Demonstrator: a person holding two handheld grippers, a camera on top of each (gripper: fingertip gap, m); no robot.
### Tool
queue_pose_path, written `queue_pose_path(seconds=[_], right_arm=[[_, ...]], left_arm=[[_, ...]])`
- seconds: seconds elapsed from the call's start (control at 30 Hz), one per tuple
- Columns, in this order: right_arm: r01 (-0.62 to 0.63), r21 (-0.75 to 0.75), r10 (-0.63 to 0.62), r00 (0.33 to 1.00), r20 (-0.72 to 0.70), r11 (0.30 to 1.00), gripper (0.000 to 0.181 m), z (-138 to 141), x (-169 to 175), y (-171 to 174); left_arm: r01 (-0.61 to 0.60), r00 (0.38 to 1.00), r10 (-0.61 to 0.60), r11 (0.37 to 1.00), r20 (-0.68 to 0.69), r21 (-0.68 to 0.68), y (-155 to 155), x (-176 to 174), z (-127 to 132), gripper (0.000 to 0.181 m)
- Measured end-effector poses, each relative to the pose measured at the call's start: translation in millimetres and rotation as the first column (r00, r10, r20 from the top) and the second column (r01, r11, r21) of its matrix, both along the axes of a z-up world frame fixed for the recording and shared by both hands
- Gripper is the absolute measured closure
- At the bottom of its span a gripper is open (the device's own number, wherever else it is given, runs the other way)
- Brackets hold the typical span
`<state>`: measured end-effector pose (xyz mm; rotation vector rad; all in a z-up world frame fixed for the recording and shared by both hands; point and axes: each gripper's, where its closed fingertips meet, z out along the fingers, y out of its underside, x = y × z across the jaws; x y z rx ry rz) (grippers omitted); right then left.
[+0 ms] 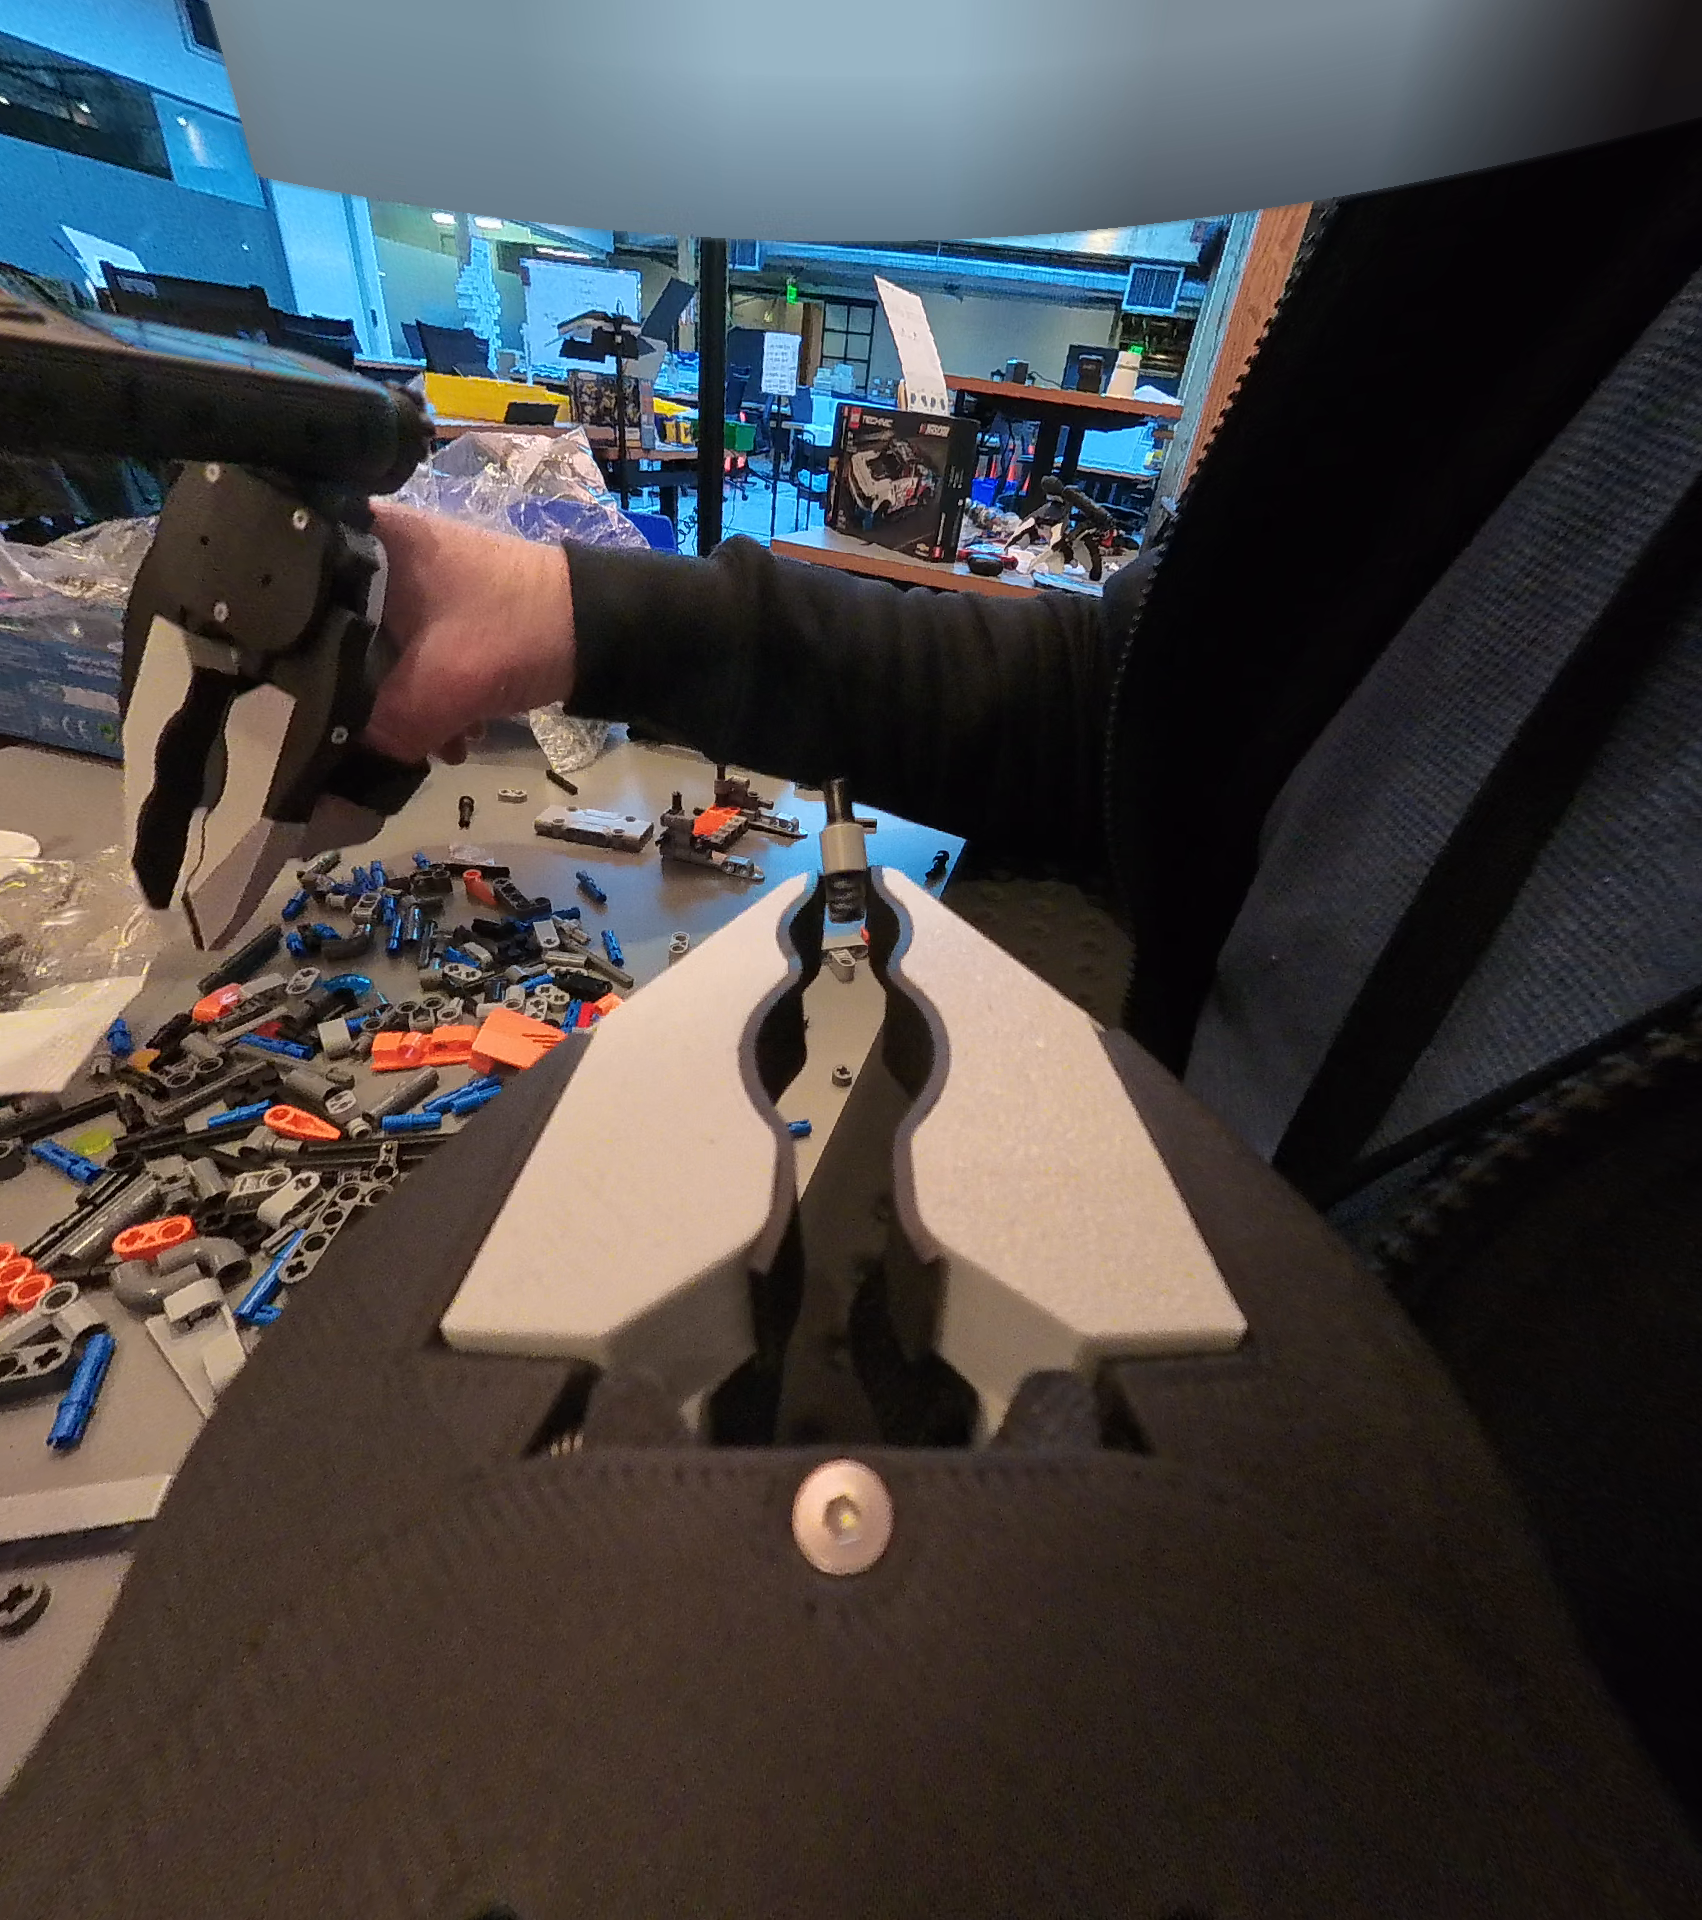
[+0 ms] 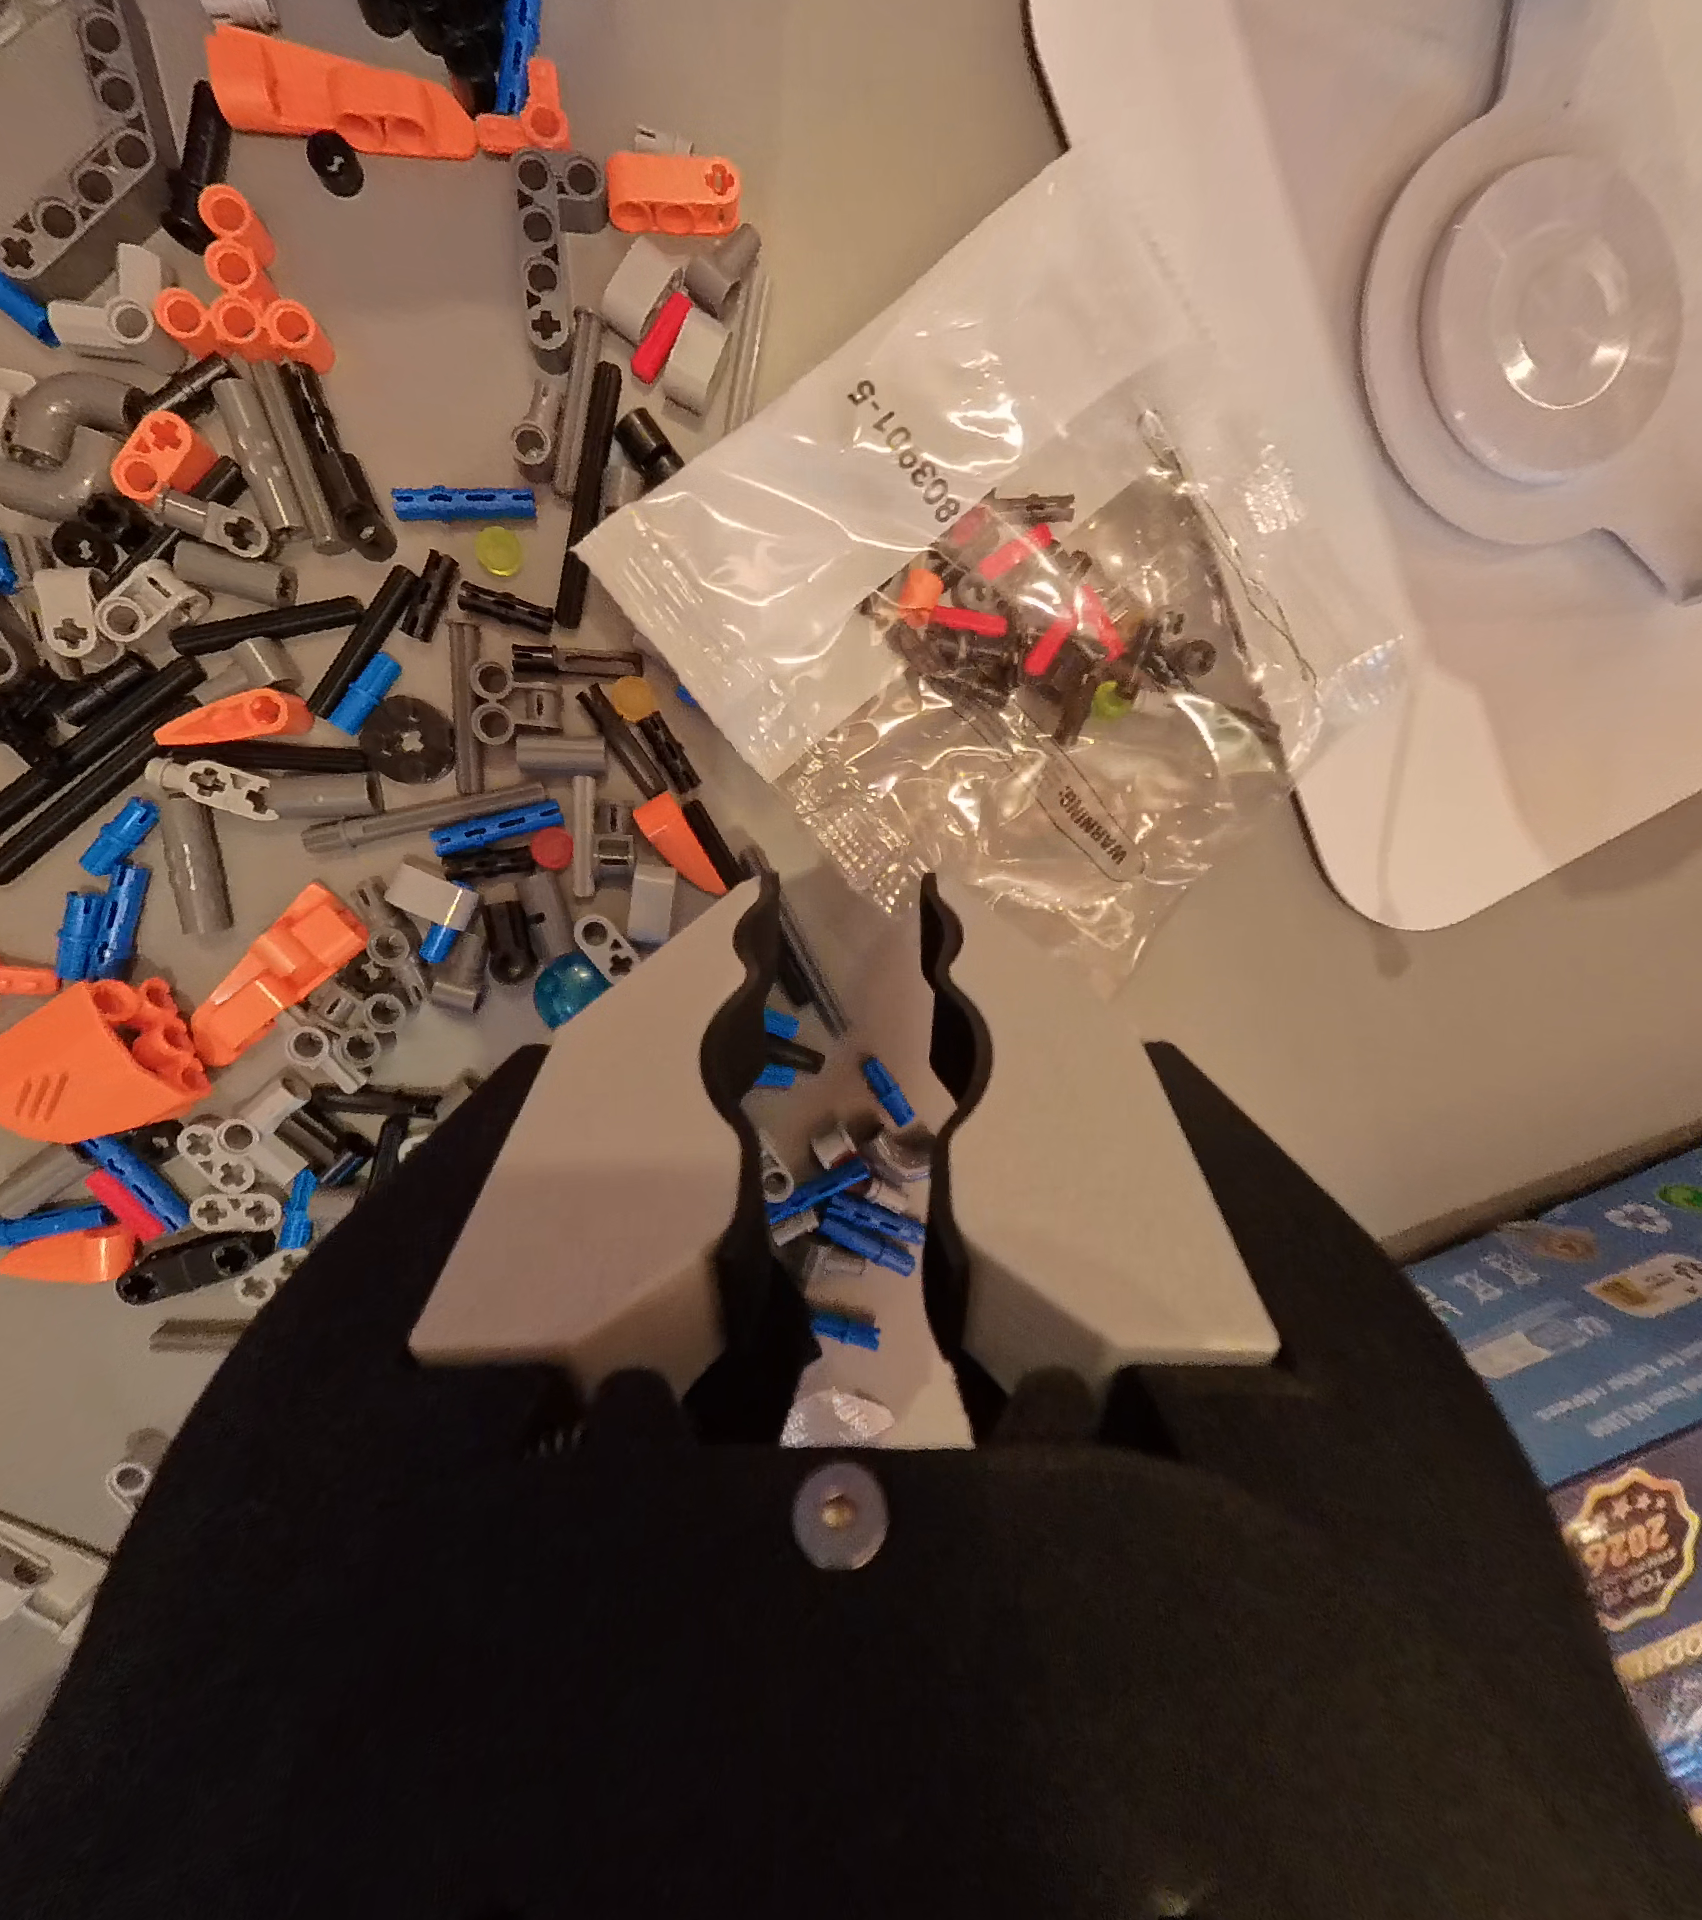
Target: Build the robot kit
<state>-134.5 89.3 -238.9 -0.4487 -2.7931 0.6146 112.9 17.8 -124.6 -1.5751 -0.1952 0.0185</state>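
Observation:
My left gripper (image 1: 842, 883) is shut on a small grey sleeve with a black axle (image 1: 839, 844), pinched at the fingertips and held upright above the table's near corner. My right gripper (image 2: 847, 894) is open and empty, pointing down over the right edge of a pile of loose building parts (image 2: 307, 623), just below a clear plastic bag of small parts (image 2: 1013, 644). Several blue pins (image 2: 857, 1205) lie on the table between its fingers. In the left wrist view the right gripper (image 1: 187, 914) hovers over the far side of the pile (image 1: 359, 1039), held by a hand (image 1: 473, 634).
A small grey and orange sub-assembly (image 1: 712, 831) and a grey beam (image 1: 592, 828) lie on the grey table (image 1: 639, 904) beyond the pile. A white moulded sheet (image 2: 1449, 312) and a blue box (image 2: 1657, 1403) flank the right gripper. The person's dark jacket (image 1: 1501, 727) fills the right side. Tip to tip, the grippers are about 30 cm apart.

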Motion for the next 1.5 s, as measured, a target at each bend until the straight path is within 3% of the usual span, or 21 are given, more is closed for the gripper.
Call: queue_pose_path(seconds=[0.67,0.9,1.0,1.37,1.4,1.5], right_arm=[[0.009,-0.001,-0.009,0.997,-0.074,1.0,0.148,-0.9,-13.9,9.7],[-0.089,-0.068,0.086,0.995,-0.053,0.994,0.148,9.8,8.2,-27.6],[-0.098,-0.03,0.098,0.995,-0.02,0.995,0.145,-1.5,10.0,-35.7],[-0.044,-0.091,0.048,0.998,0.047,0.995,0.171,-10.0,4.0,-44.0],[-0.04,-0.096,0.044,0.998,0.045,0.995,0.181,-8.6,3.6,-42.9],[-0.034,-0.068,0.039,0.997,0.07,0.997,0.181,-10.6,6.2,-34.2]], left_arm=[[0.005,1.0,-0.005,1.0,0.013,-0.008,1.2,-1.2,-1.7,0.177],[0.009,1.0,-0.009,1.0,0.013,-0.005,1.2,-1.0,-1.2,0.177],[0.011,1.0,-0.011,1.0,0.01,-0.001,0.9,-0.6,-0.6,0.177],[0.02,1.0,-0.021,1.0,0.008,0.015,-0.4,1.0,1.5,0.177],[0.021,1.0,-0.021,1.0,0.009,0.016,-0.5,1.0,1.6,0.177],[0.022,1.0,-0.023,1.0,0.009,0.017,-0.6,1.0,1.7,0.177]])
